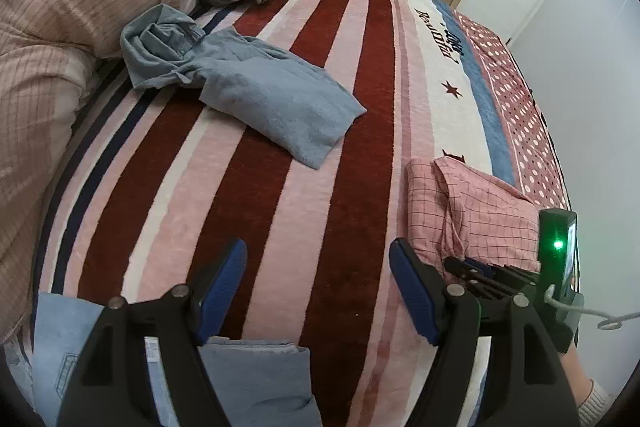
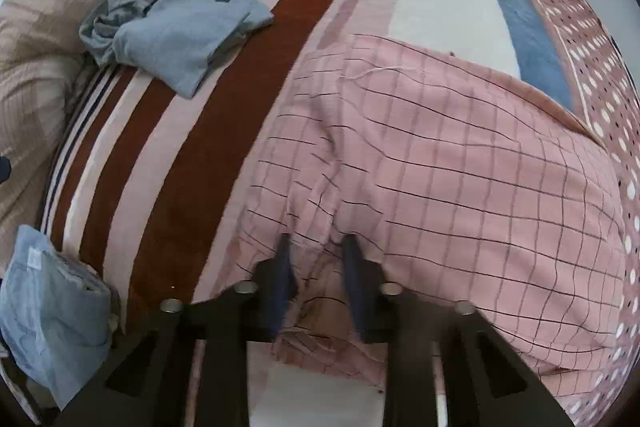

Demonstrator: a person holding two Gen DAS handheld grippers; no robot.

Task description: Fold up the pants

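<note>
Right hand-held gripper is down low on the pink checked pants, which lie folded on the striped bed directly ahead of it and spreading off to its right. Its blue fingers sit a modest gap apart with a ridge of the near edge bunched up between them. Whether that cloth is truly pinched I cannot tell, since the fingers look part-way closed rather than tight.

These pants look thin, light and floppy. They will drape and wrinkle the moment they are lifted, and a single-layer pinch could let the layers slide apart. My call: take hold at the near folded edge, catching all layers together, and keep the lift low so the stack does not sag open.

Left hand-held gripper hovers above the bed with its jaws wide apart and nothing between them, tilted forward over the red and pink stripes. The pink pants lie just ahead and to its right, and the right tool's body shows beside them. A crumpled blue garment lies well ahead to its left, and a folded pale-blue piece sits beneath it, near the bed's edge.
</note>
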